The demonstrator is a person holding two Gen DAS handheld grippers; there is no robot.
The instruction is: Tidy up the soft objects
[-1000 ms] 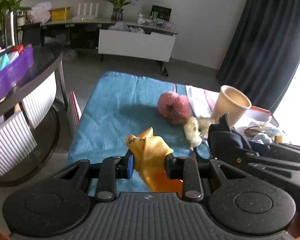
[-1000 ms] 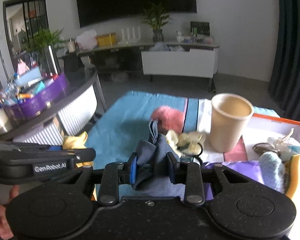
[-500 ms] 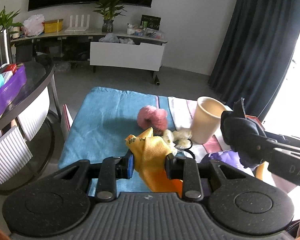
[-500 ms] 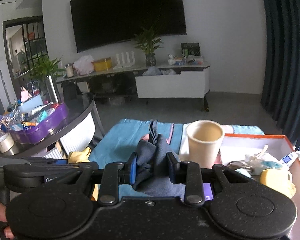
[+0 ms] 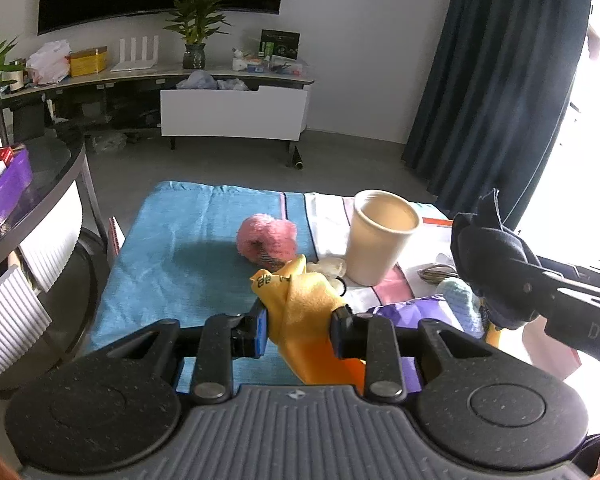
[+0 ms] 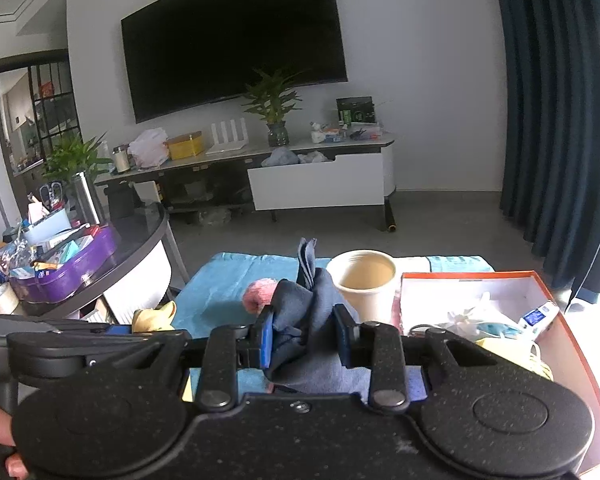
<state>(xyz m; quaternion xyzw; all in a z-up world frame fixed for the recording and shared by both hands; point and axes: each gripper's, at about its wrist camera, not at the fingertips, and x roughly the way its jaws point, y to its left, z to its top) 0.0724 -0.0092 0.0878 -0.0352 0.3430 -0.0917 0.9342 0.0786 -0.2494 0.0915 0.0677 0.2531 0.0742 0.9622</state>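
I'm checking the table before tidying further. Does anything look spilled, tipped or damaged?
Nothing stands out. The beige cup stands upright and looks empty on the blue mat, the pink plush lies beside it, and both cloths are held cleanly.

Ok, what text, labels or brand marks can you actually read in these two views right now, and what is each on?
"DA": white letters on the right gripper body, cut off by the frame edge.
Black print on the yellow cloth: not legible.
Green-and-black box on the TV console: too small to read.
Small blue-and-white pack in the orange-rimmed box: blurred.
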